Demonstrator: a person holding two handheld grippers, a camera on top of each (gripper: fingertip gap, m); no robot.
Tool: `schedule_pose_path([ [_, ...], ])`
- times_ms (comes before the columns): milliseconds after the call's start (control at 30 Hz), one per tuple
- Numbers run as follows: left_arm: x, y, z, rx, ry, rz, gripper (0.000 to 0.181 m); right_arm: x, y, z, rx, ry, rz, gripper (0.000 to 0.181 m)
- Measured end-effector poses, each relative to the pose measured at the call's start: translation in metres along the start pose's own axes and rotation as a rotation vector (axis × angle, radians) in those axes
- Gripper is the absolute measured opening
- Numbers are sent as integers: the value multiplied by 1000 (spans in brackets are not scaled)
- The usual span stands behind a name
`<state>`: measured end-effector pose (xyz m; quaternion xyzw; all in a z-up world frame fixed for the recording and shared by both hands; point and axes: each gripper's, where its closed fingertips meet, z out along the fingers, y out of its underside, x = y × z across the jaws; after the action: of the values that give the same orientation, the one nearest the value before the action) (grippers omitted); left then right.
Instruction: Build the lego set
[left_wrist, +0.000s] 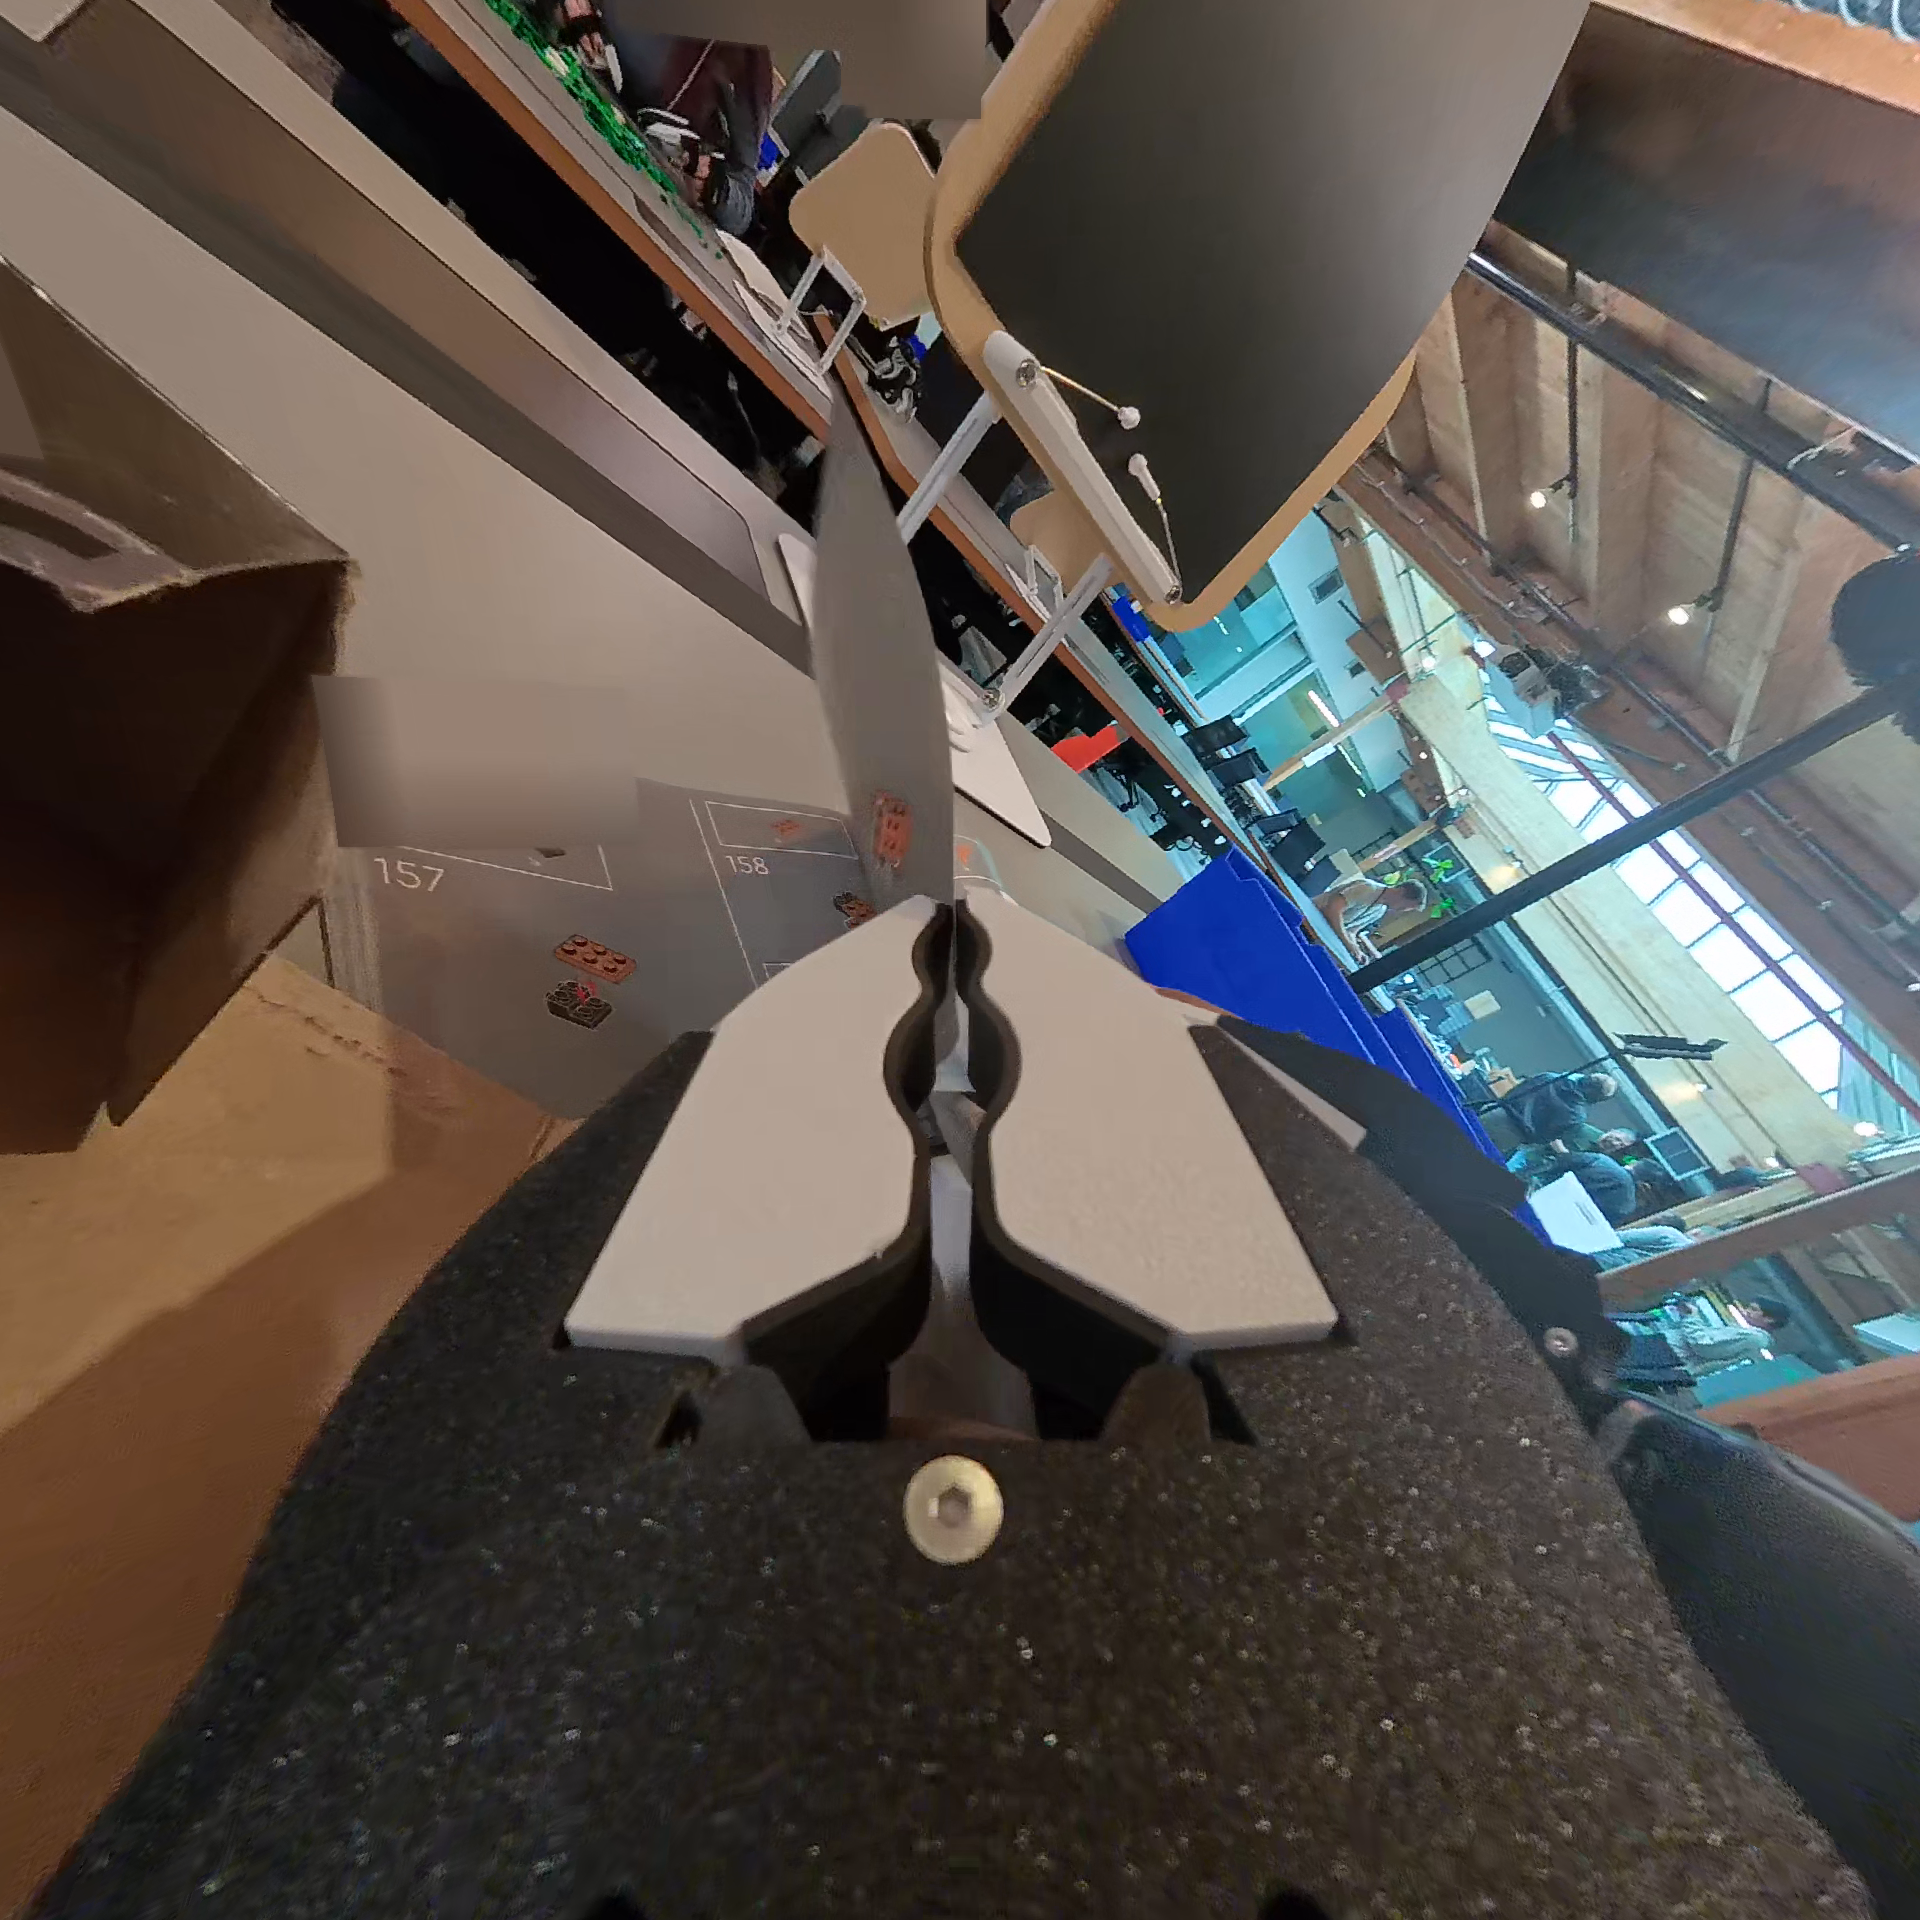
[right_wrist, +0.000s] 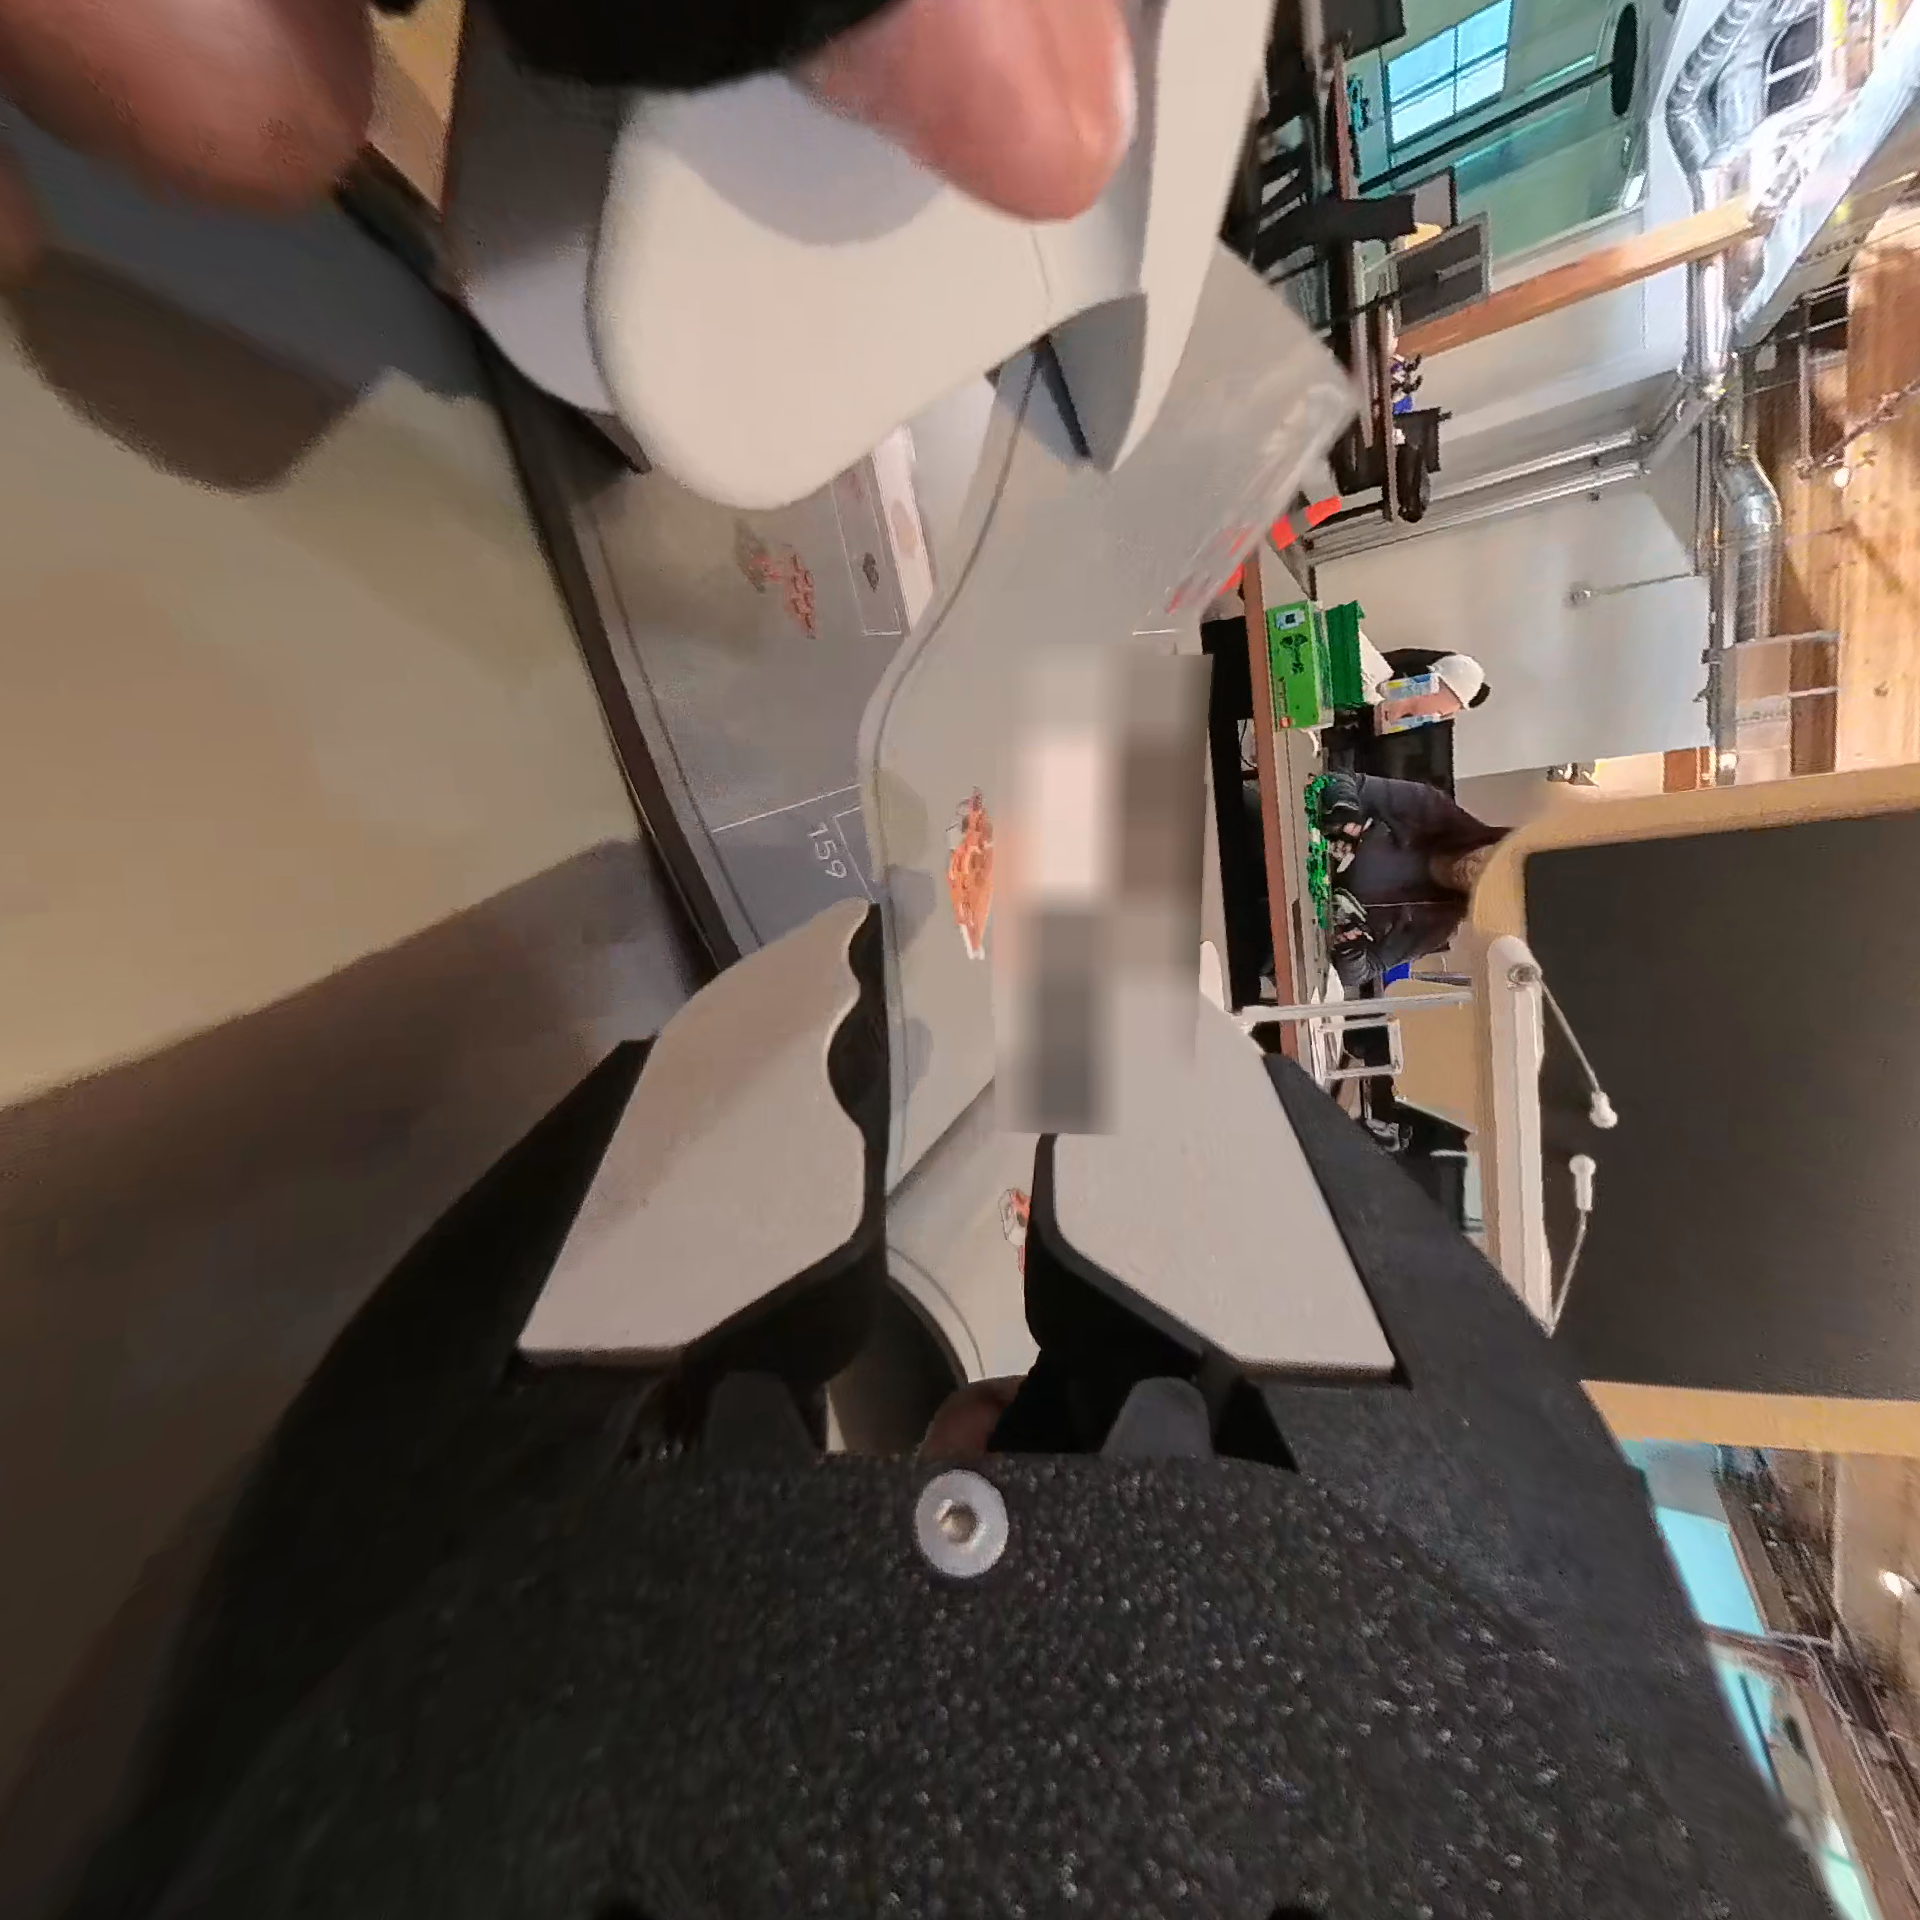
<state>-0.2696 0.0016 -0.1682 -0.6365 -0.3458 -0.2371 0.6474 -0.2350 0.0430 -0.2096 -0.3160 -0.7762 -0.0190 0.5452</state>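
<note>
Two claws: both are on the instruction booklet; I see no loose bricks in either view.
Left claw (left_wrist: 951, 920): narrowed right down, its pads pinching a single grey page (left_wrist: 883, 665) edge-on; the sheet stands straight ahead of the tips.
Right claw (right_wrist: 961, 1039): I cannot tell how hard it grips. A curled page edge (right_wrist: 883, 748) runs in against the left finger (right_wrist: 769, 1049); the right finger lies behind the sheet, its tip under a blurred patch.
Instruction booklet (left_wrist: 582, 935): lying open on the worktop (left_wrist: 312, 499) just ahead and left of the left claw, showing numbered build steps with small brown brick drawings.
Other claw in right wrist view: the left claw's pale fingers (right_wrist: 790, 312) sit ahead and above, a person's fingertip (right_wrist: 997, 114) beside them.
Blue bin (left_wrist: 1236, 935): just to the right of the left claw's tips.
Cardboard box (left_wrist: 135, 790): close on the left claw's left.
Step in hand (my judgement): turning a page to reach the next build step.
Risk, tearing: two claws on one thin sheet pulling apart, or the left lifting too fast, could rip it at the spine.
Risk, slipping: the sheet is held only at the tips; a twist could free it and let it fall back.
Risk, double page: a second leaf may come along and a step be skipped.
</note>
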Motion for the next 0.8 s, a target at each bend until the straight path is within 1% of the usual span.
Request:
schedule_pose_path([
  [133, 0, -2, -1, 7, 6, -10, 0, -6, -1, 5, 3, -6, -17, 20],
  [333, 1, -3, -2, 21, 19, -38, 0, -10, -14, 1, 52, -23, -16, 23],
  [467, 3, -5, -3, 29, 40, -66, 0, -9, -15, 6, 37, -7, -38, 23],
  [533, 4, -5, -3, 29, 55, -82, 1, -8, -14, 8, 32, 7, -48, 17],
  [600, 6, -6, -4, 25, 71, -86, 1, -5, -13, 9, 30, 25, -54, 5],
  [633, 7, -6, -5, 20, 75, -81, 2, -3, -12, 9, 27, 34, -57, 0],
  [700, 5, -7, -8, -5, 63, -47, 13, -1, -9, 10, 17, 39, -58, 0],
  [767, 1, -7, -13, -59, 22, 53, 25, -1, -7, 10, 10, 40, -58, 0],
  [800, -4, -6, -16, -95, -26, 136, 32, -1, -7, 11, 9, 40, -59, 0],
])
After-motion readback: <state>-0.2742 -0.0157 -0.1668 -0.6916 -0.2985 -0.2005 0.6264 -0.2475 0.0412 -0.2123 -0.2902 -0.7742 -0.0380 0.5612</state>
